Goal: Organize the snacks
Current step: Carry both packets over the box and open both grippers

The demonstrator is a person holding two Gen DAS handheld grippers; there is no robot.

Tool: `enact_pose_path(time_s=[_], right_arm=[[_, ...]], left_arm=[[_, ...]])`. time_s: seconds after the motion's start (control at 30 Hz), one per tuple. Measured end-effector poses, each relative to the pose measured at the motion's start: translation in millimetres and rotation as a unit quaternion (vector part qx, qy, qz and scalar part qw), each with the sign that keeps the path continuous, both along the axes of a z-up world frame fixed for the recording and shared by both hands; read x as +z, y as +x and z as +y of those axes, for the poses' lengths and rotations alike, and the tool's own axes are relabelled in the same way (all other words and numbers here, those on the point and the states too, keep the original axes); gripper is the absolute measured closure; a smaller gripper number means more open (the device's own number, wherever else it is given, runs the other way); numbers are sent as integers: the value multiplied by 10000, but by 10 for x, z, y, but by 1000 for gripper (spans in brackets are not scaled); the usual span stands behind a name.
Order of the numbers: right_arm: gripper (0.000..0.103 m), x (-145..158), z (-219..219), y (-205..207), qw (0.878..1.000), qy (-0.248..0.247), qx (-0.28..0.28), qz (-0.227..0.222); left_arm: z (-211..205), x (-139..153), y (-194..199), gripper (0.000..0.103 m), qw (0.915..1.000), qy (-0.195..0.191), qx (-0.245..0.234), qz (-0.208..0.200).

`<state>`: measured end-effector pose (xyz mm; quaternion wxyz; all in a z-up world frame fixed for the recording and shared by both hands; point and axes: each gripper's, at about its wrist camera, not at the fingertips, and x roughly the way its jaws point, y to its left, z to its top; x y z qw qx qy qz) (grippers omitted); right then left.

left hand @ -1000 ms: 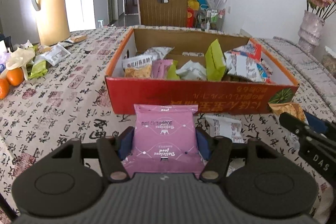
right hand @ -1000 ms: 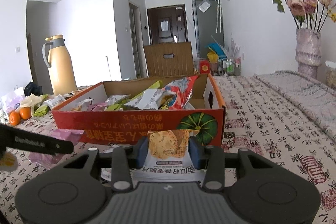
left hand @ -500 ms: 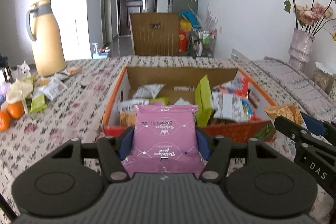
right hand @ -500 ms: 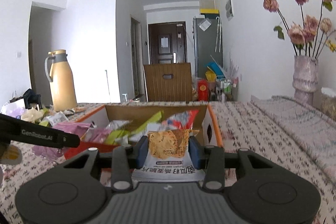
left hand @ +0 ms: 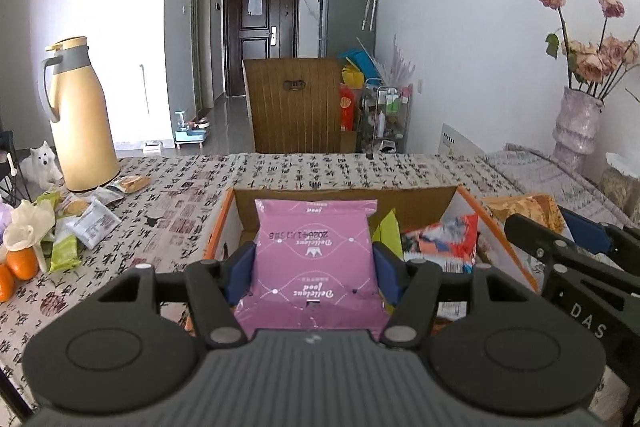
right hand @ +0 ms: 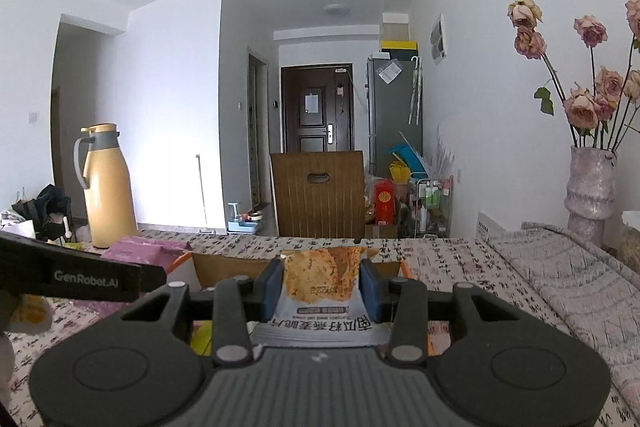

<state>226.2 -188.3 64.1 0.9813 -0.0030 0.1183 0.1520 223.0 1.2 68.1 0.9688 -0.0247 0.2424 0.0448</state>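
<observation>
My left gripper (left hand: 316, 267) pinches the pink snack pack (left hand: 316, 259) between its fingers (left hand: 240, 269), held above the near edge of the cardboard box (left hand: 224, 227) on the desk (left hand: 168, 211). My right gripper (right hand: 320, 287) pinches the white-and-orange cracker pack (right hand: 320, 283) between its blue pads, over the box's right side.

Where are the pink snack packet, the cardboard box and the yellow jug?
pink snack packet (left hand: 316, 255), left wrist view, middle of its printed face.
cardboard box (left hand: 416, 203), left wrist view, bare inner back wall.
yellow jug (left hand: 82, 131), left wrist view, middle of its body.
</observation>
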Motion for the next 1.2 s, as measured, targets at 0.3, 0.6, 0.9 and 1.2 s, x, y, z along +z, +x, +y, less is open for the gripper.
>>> enact_pose_path(time_s=[0.3, 0.6, 0.9, 1.2], right_arm=[[63, -19, 174, 446, 9999, 14, -16, 120], [63, -332, 214, 759, 9989, 153, -59, 450], [52, -482, 176, 816, 9974, 191, -137, 685], [3, -483, 97, 801, 9970, 342, -230, 661]], left_arm=[[61, -33, 386, 40, 9998, -74, 165, 20], [252, -430, 678, 40, 9987, -242, 424, 168], [295, -528, 687, 12, 9985, -344, 382, 177], [318, -454, 614, 0, 9977, -413, 539, -34]])
